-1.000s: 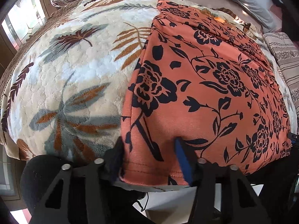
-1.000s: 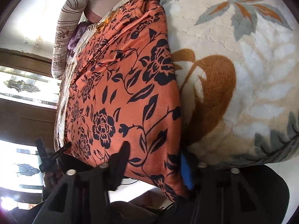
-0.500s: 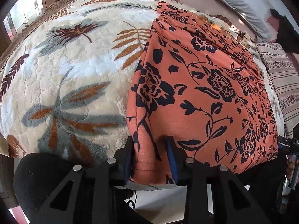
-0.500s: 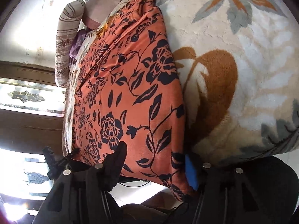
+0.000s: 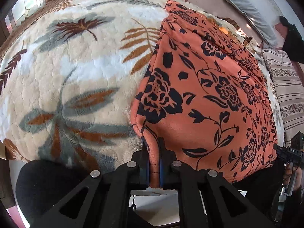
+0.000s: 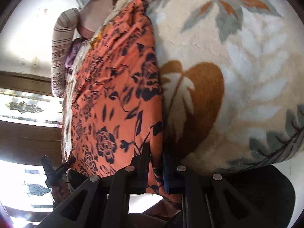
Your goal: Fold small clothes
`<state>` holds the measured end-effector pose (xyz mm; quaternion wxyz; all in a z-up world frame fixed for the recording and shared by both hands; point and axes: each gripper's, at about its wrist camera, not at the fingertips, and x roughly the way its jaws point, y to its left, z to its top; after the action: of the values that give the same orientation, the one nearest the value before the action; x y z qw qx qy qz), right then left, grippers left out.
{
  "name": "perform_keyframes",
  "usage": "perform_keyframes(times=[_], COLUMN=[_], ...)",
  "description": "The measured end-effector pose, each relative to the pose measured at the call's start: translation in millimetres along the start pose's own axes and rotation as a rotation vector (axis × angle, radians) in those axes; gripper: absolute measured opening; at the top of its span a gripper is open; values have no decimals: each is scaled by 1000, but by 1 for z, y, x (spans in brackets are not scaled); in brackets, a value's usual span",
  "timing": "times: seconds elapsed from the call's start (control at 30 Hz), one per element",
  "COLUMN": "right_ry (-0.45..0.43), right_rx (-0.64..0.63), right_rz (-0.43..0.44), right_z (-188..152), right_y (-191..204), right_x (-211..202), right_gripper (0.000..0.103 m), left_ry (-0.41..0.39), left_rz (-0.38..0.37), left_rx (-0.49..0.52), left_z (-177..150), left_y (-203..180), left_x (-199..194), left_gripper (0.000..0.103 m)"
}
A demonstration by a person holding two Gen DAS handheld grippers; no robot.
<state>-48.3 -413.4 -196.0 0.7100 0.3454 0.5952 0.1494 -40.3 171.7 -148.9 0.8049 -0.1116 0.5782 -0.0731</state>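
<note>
Since the earlier frames both claws have just been closing: the left gripper and the right gripper are now each clamped on a pinch of hem at the near edge of the orange floral garment, which lies spread on the leaf-patterned blanket. The left view alone shows the grey pillow at upper right and the right gripper at the lower right edge; the right view alone shows the window at left. A striped cushion lies at right.
</note>
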Motion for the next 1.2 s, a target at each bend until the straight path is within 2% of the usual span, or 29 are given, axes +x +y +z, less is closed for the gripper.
perform_keyframes(times=[0.07, 0.13, 0.17, 0.23, 0.27, 0.3, 0.33, 0.37, 0.4, 0.43, 0.47, 0.5, 0.7, 0.83, 0.87, 0.93, 0.97, 1.0, 1.07, 1.1, 1.13, 1.17, 1.2], right_ry=[-18, -47, -49, -27, -25, -21, -16, -9, 4, 23, 37, 49, 19, 54, 46, 39, 39, 39, 63, 69, 80, 88, 89], right_rx=[3, 0, 6, 39, 46, 41, 28, 10, -16, -41, -57, -61, -94, -39, -30, -53, -62, -76, -117, -123, -122, -119, -105], right_rz=[26, 33, 0, 35, 66, 95, 127, 123, 97, 85, 62, 35, 67, 38, 62, 76, 111, 129, 84, 70, 48, 33, 49], right_z=[-1, 1, 3, 7, 8, 8, 8, 9, 9, 10, 10, 10, 8, 8, 8, 7, 6, 5, 5, 7, 8, 10, 10], right_y=[1, 3, 1, -5, -6, -5, -3, 1, 5, 9, 12, 13, 26, 9, 9, 15, 16, 20, 28, 29, 30, 28, 25], right_x=[-3, -8, -6, -5, -4, -4, -3, -1, 1, 4, 5, 8, -3, 10, 11, 9, 9, 10, 15, 17, 19, 20, 20], right_gripper=[12, 14, 18, 25, 38, 57, 63, 64, 62, 55, 24, 12, 11, 16, 21, 47, 68, 72, 67, 60, 26, 8, 8], left_ry=[-25, -15, -4, -4, -4, -5, -6, -6, -9, -13, -18, -20, -20, -27, -26, -23, -21, -18, -17, -19, -22, -30, -40], left_rz=[-11, -12, -15, -25, -27, -30, -28, -26, -26, -27, -28, -27, -13, -52, -57, -60, -62, -62, -42, -25, -16, -16, -27], left_rx=[10, 7, 4, -9, -8, -1, 6, 8, 4, 0, 0, 3, 22, -9, -11, -12, -12, -12, 7, 31, 55, 65, 66], left_z=[-1, 1, 2, 3, 3, 3, 3, 2, 1, 1, -1, -1, 0, -1, -1, -1, -1, 0, 1, 1, 2, 3, 3], left_y=[-4, -4, -4, -3, -4, -4, -3, -2, -2, -2, -2, -2, -5, 2, 3, 3, 3, 2, -2, -6, -10, -12, -12], left_x=[-5, -2, 1, 3, 4, 3, 3, 2, 2, 2, 2, 2, 1, 2, 2, 2, 3, 3, 2, 1, 0, -2, -4], left_gripper=[8, 10, 11, 11, 11, 12, 12, 12, 12, 12, 12, 12, 12, 12, 12, 14, 16, 18, 17, 12, 9, 8, 8])
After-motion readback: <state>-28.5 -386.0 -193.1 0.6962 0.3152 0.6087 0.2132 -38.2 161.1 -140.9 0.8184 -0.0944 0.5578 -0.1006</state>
